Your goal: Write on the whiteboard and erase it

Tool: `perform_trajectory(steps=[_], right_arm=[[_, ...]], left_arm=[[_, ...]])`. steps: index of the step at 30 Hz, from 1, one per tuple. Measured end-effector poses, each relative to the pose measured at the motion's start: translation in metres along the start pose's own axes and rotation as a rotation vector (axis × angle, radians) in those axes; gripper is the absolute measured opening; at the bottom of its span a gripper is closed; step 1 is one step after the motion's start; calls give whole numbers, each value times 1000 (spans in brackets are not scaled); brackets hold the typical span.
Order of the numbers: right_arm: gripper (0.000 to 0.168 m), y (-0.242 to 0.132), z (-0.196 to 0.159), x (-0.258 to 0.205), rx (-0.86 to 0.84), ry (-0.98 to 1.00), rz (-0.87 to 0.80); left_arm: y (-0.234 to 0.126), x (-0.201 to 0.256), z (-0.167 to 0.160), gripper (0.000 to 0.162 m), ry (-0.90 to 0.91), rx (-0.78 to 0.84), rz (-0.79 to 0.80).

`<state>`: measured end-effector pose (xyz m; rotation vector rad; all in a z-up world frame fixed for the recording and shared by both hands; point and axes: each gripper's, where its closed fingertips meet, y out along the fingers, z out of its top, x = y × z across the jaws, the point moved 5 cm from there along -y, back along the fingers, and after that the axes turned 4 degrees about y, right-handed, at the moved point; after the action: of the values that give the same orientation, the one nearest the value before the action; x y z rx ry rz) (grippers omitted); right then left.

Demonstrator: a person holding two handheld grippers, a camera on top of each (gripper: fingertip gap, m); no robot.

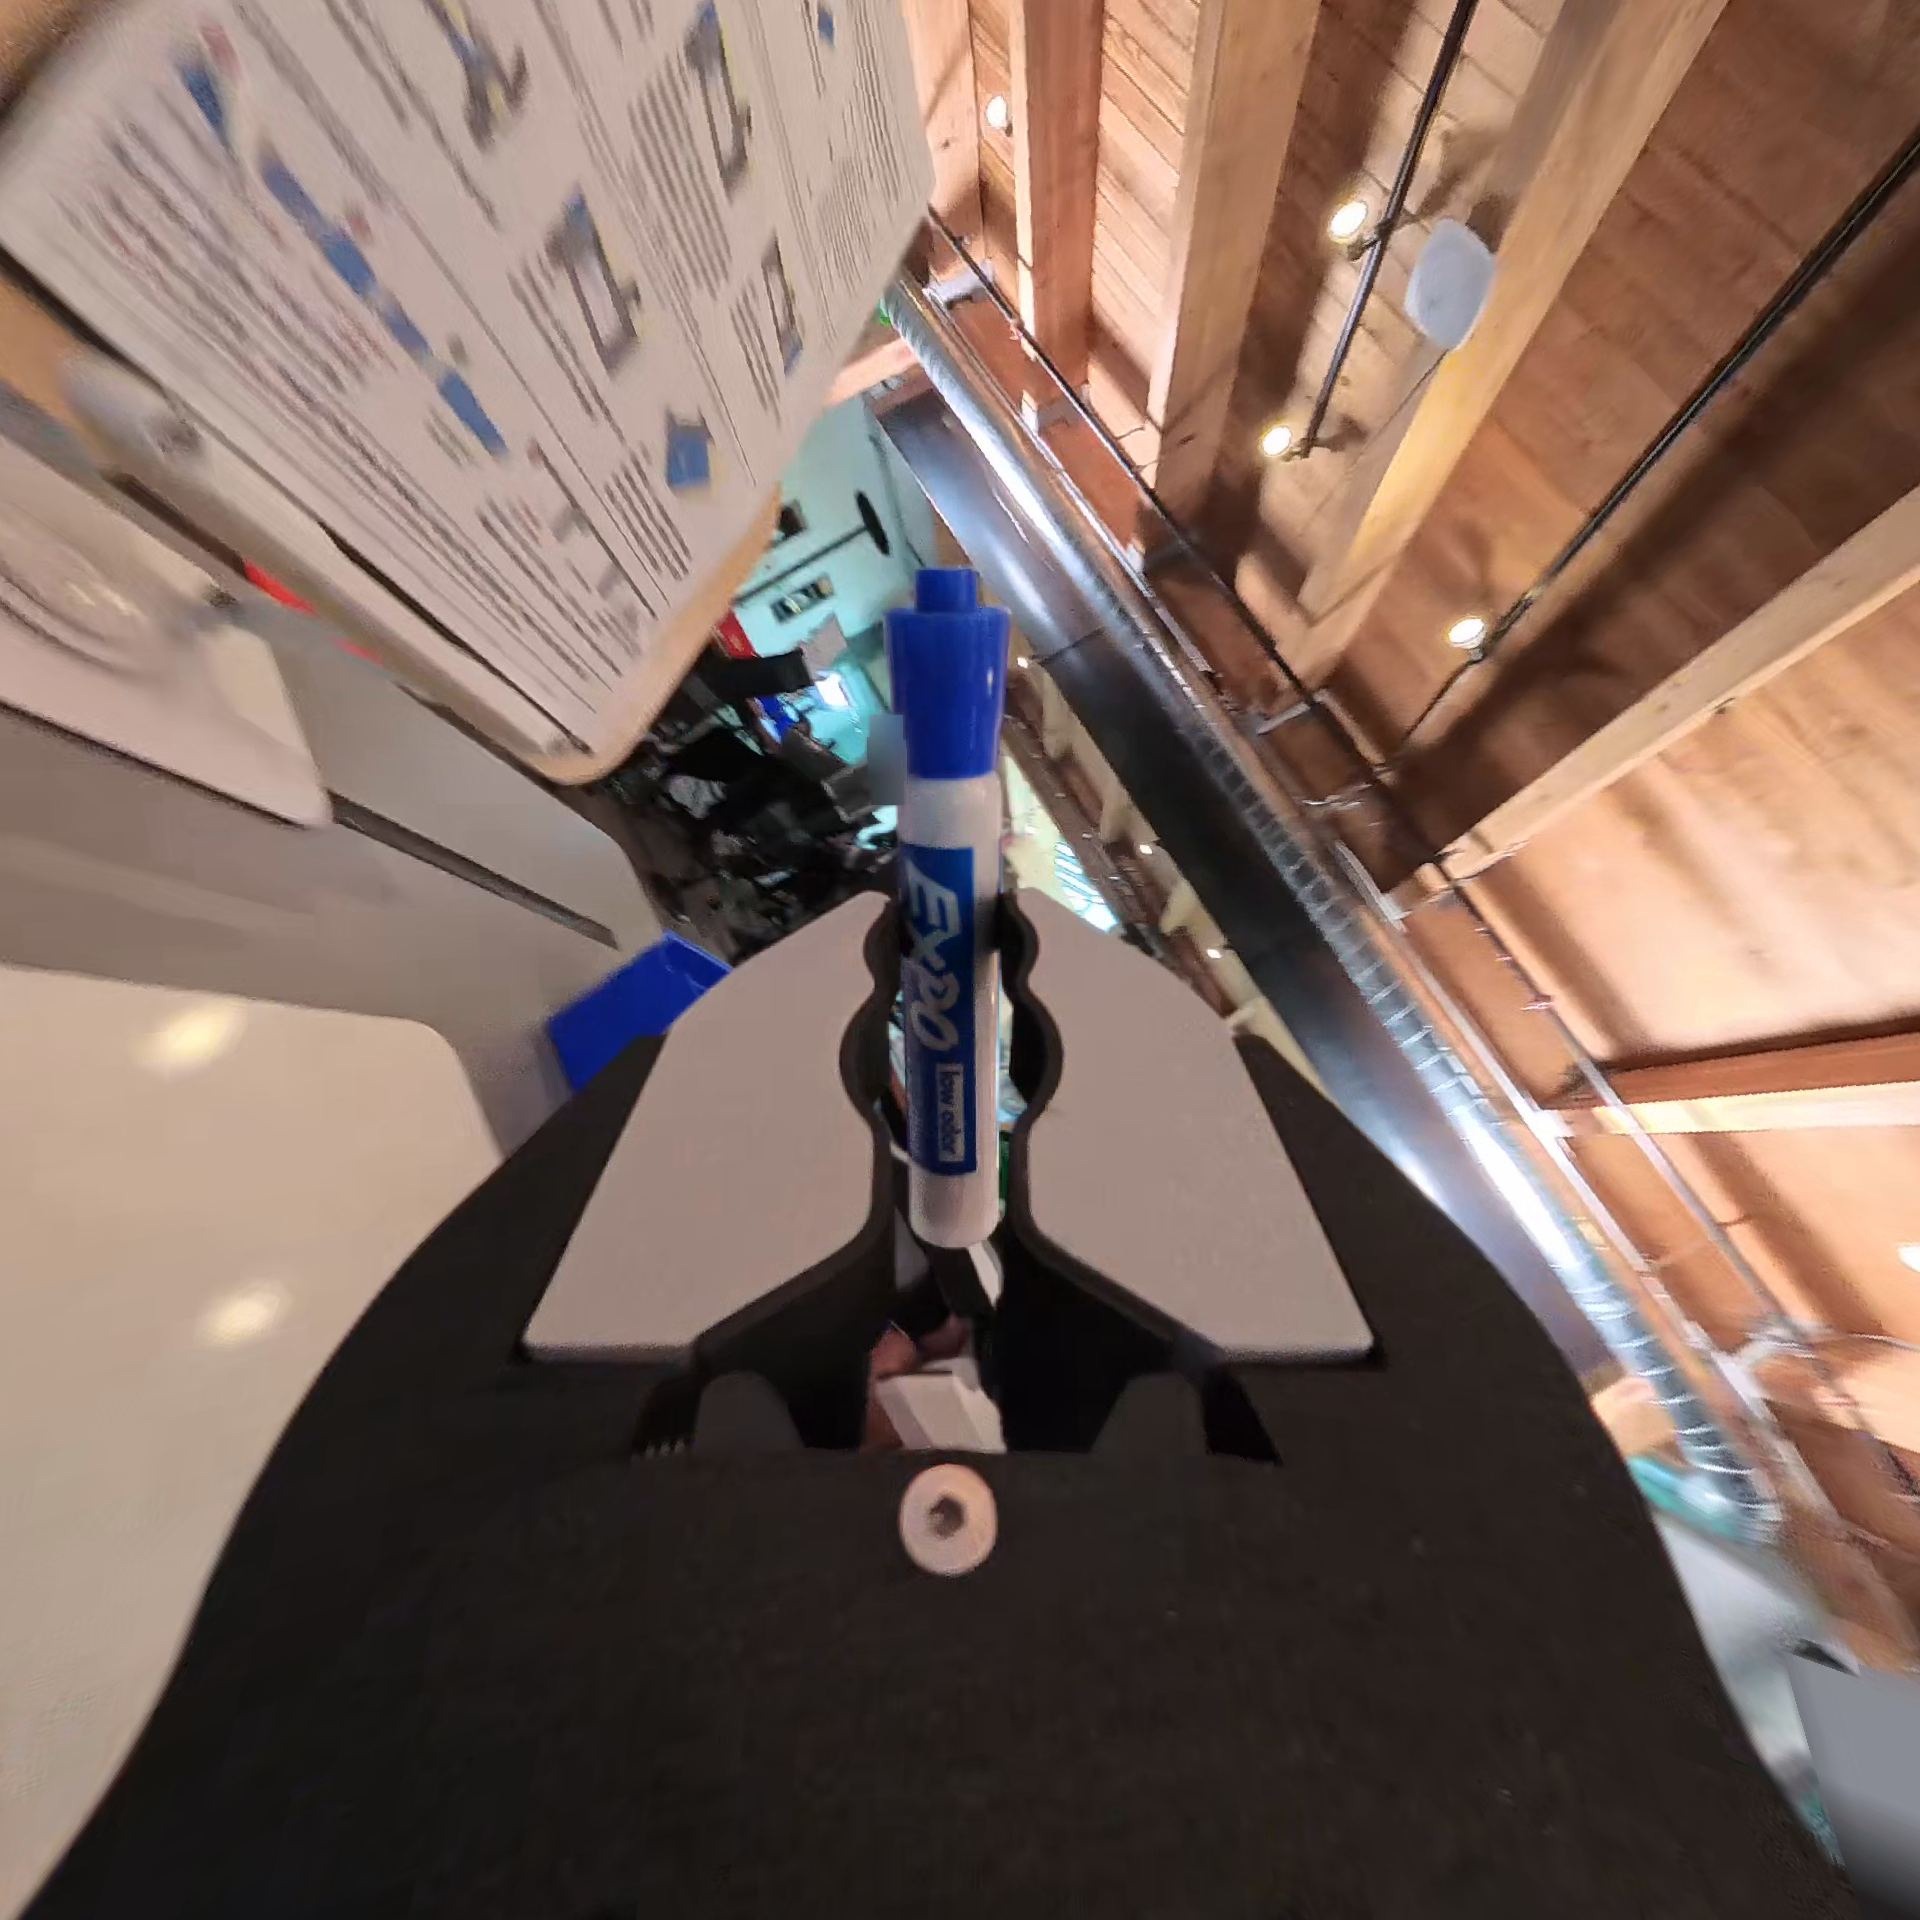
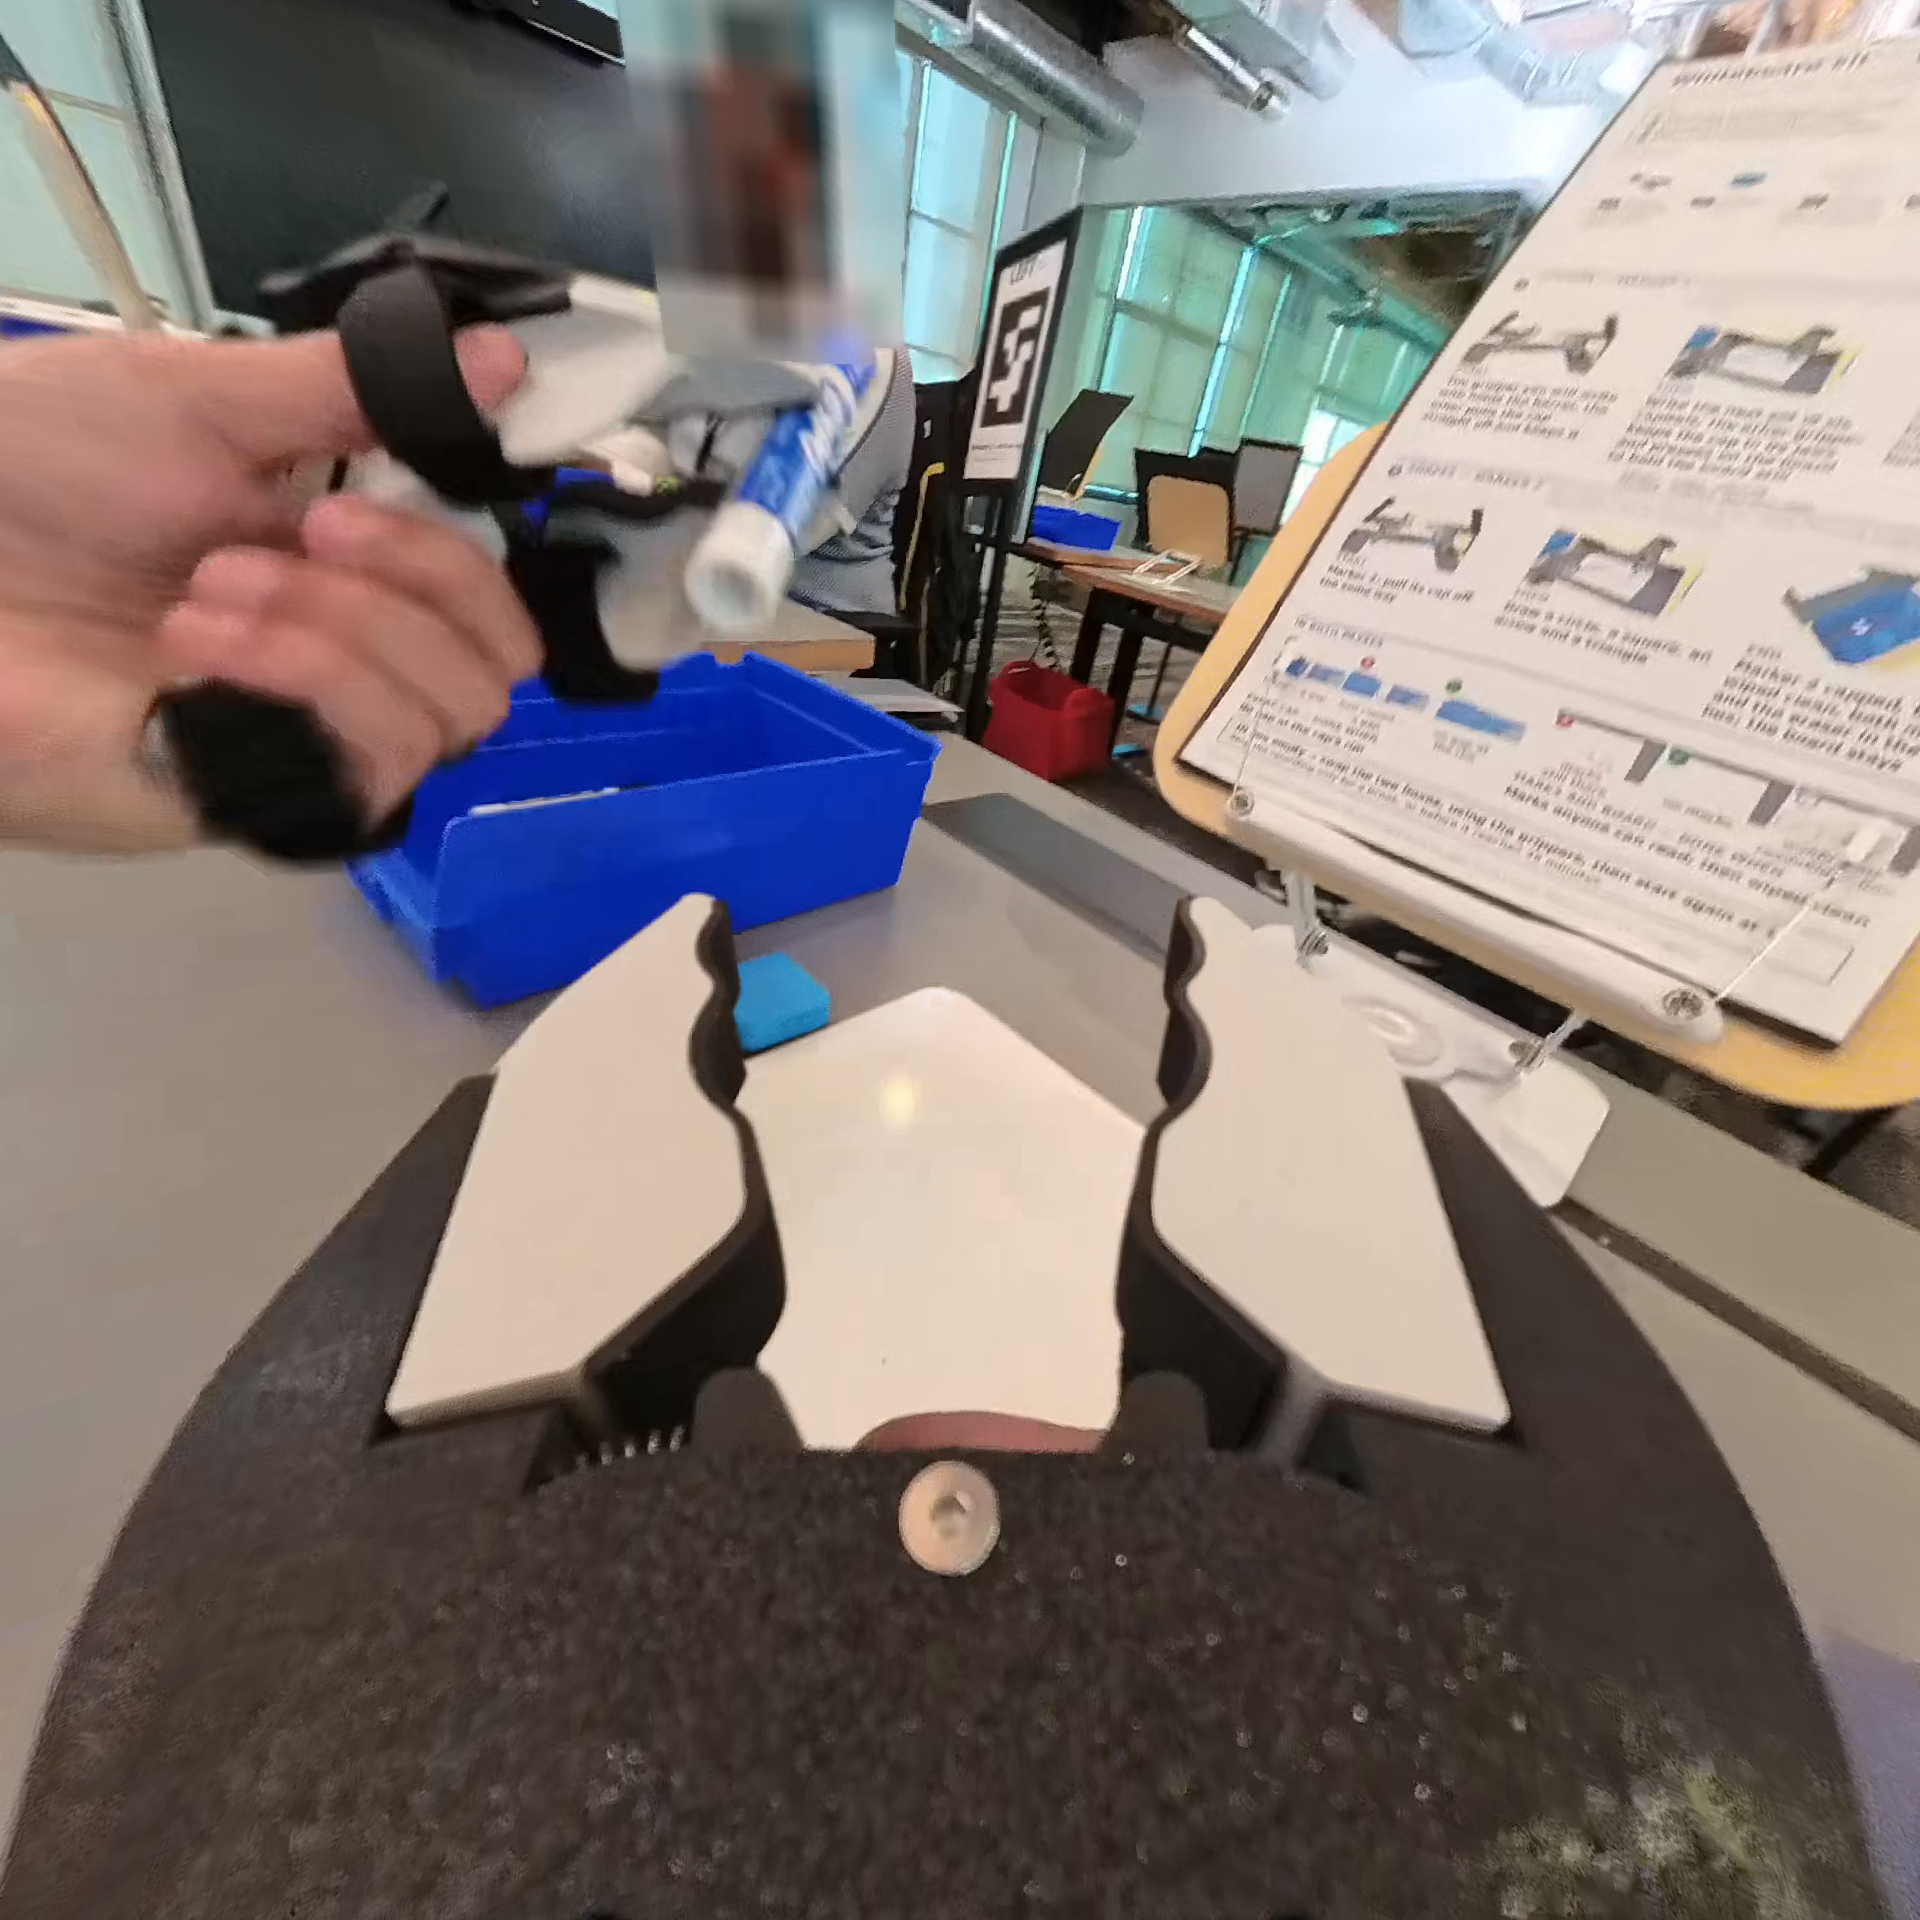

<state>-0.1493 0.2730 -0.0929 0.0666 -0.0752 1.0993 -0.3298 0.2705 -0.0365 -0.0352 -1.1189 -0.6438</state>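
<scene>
The whiteboard [image 2: 935, 1195] lies flat on the grey table [image 2: 208, 1091], right under the right gripper [image 2: 940, 997], and its white face shows between the two fingers. This gripper is spread wide and has nothing in it. Just past the far-left corner of the whiteboard sits a small blue eraser [image 2: 781, 1003], touching the table, and behind the eraser stands a blue bin [image 2: 665, 821]; what lies inside the bin I cannot tell. To the right of the whiteboard a sheet of instructions [image 2: 1621, 582] leans on a tilted wooden stand [image 2: 1247, 623]. Above the bin, well off the table, a hand [image 2: 239, 582] holds the left gripper [image 1: 940, 935], which is blurred in the right view. Its fingers are pinched on a marker [image 1: 943, 935] with a white barrel and a blue cap [image 1: 945, 675]. The cap is on and points away from the gripper, up toward the wooden ceiling [image 1: 1558, 520]. In the left view the whiteboard appears at the lower left edge, well apart from the marker.
</scene>
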Motion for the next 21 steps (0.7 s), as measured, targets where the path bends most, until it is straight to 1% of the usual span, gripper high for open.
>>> perform_trajectory(steps=[3,5,7,9,12,14,17,19,20,21], right_arm=[[72,11,8,-8,23,-22,-19],[68,10,8,-13,24,-24,-24],[65,7,5,-12,9,-23,-41],[63,2,4,-5,19,-15,-76],[59,-7,6,4,57,45,-73],[57,-10,7,7,65,51,-57],[46,-12,6,7,66,9,-48],[47,-11,3,7,43,-12,-41],[46,-10,0,7,23,-22,-42],[41,-10,-1,7,18,-34,-45]], left_arm=[[20,-8,-46,17,-125,-32,-34],[29,-13,-66,17,-211,-39,-55],[38,-13,-83,17,-231,-100,-59],[41,-9,-91,17,-220,-120,-71],[44,-9,-102,17,-172,-162,-35],[45,-9,-104,17,-205,-154,-58],[45,-12,-107,17,-233,-152,-66],[46,-10,-109,17,-296,-157,-98],[47,-8,-112,17,-319,-169,-117],[49,-7,-118,17,-313,-198,-103]])
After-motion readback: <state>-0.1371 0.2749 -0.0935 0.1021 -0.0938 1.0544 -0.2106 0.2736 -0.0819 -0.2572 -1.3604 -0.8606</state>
